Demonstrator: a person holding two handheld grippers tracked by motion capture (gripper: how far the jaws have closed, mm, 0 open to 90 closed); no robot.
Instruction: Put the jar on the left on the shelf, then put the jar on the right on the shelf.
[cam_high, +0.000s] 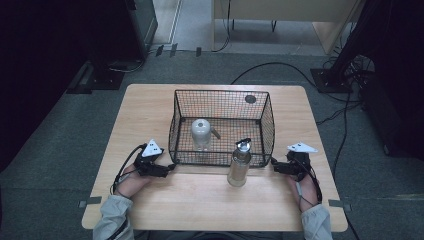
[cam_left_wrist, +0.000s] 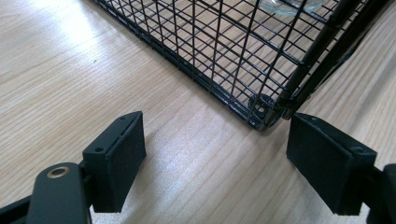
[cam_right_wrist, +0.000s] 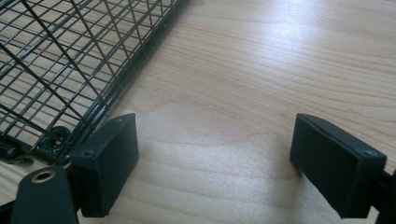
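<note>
A black wire basket (cam_high: 222, 97) stands on the wooden table (cam_high: 150, 107). Inside it is a clear bottle with a rounded white cap (cam_high: 201, 132). Just outside the front wall stands a clear bottle with a black pump top (cam_high: 239, 164). My left gripper (cam_high: 171, 167) lies at the basket's front left corner, its jaws open, with the basket's corner foot (cam_left_wrist: 261, 108) just ahead of the gap in the left gripper (cam_left_wrist: 215, 158). My right gripper (cam_high: 274, 164) lies at the front right corner, the right gripper (cam_right_wrist: 215, 161) open over bare wood, the basket's corner (cam_right_wrist: 56, 137) beside its left pad.
A dark round cable hole (cam_high: 250, 99) sits in the table behind the basket. Black cables (cam_high: 280, 66) run over the grey floor beyond the far edge, and dark stands (cam_high: 102, 75) flank the table. The person's sleeves (cam_high: 112, 215) rest near the front edge.
</note>
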